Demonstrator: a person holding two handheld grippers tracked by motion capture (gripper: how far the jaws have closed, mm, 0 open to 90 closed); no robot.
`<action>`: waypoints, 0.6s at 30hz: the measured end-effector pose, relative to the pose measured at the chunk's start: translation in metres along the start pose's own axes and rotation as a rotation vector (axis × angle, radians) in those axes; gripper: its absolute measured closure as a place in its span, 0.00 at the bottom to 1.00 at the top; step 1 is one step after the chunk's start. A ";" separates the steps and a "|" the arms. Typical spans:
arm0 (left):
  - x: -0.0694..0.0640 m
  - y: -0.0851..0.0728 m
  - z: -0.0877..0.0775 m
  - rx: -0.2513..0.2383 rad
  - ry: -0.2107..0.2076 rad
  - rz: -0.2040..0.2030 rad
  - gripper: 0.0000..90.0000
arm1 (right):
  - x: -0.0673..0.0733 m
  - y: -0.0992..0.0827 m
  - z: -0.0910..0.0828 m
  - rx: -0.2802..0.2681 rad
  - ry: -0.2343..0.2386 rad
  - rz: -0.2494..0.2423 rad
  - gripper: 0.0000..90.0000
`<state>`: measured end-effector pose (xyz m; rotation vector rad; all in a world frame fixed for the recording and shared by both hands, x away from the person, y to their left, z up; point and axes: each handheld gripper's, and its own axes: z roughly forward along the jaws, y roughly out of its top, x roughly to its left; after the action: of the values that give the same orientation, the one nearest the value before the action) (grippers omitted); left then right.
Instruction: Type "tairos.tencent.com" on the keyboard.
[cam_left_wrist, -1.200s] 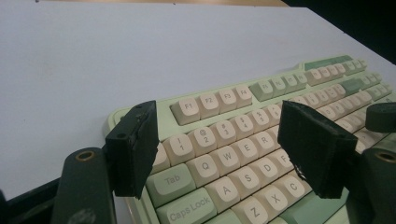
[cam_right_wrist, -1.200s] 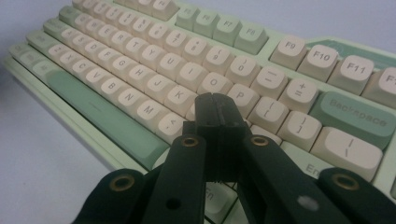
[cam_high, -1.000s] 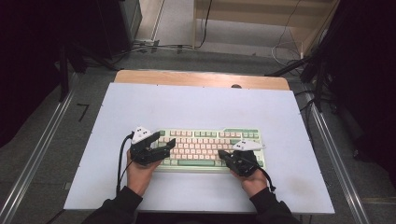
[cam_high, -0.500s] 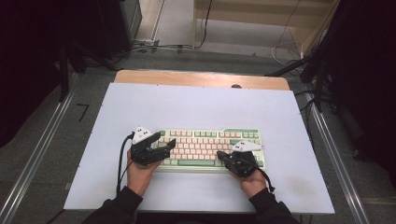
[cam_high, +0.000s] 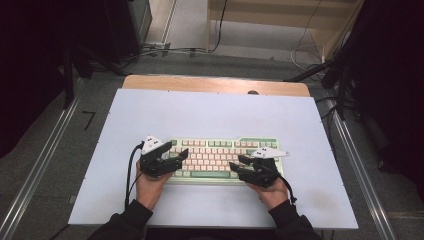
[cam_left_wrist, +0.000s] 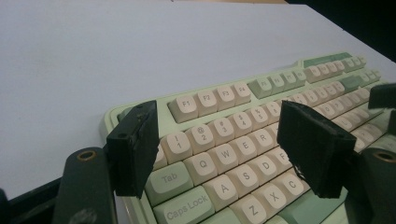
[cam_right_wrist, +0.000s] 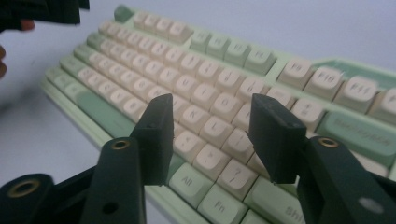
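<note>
A pastel green-and-cream keyboard (cam_high: 223, 157) is shown lying flat on the pale worktop (cam_high: 215, 115), toward its 6 o'clock edge and square to it. At the keyboard's 9 o'clock end the left gripper (cam_high: 175, 161) is held with its fingers (cam_left_wrist: 133, 147) spread wide over the Tab and number keys, nothing being gripped. At the 3 o'clock end the right gripper (cam_high: 241, 167) is poised above the lower letter rows; its fingers (cam_right_wrist: 156, 135), closed tight in the earlier high views, have just been opening and now stand partly apart, with only keys beneath the gap and no key pinched. The keyboard itself is seen in the same place as before. This opening is judged to mark the release after a key press, or the preparation for the next one. Key legends (Q, W, A, Caps Lock; Alt, Fn) are legible in the gripper views but not from above, whereas the keyboard's place on the worktop and both forearms are given by the high view.
</note>
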<state>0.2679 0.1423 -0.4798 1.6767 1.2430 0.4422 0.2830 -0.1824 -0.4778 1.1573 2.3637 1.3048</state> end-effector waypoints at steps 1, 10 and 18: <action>0.000 0.000 0.000 0.000 0.000 0.000 0.34 | -0.001 0.001 -0.003 -0.022 -0.004 -0.001 0.50; 0.000 0.000 0.000 0.000 -0.001 0.002 0.34 | -0.008 0.007 -0.015 -0.071 -0.021 0.063 0.29; 0.000 0.000 0.000 -0.001 -0.002 0.001 0.34 | -0.016 0.008 -0.015 -0.050 -0.007 0.115 0.19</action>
<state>0.2677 0.1423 -0.4797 1.6765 1.2405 0.4411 0.2897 -0.2010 -0.4655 1.2979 2.2766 1.3847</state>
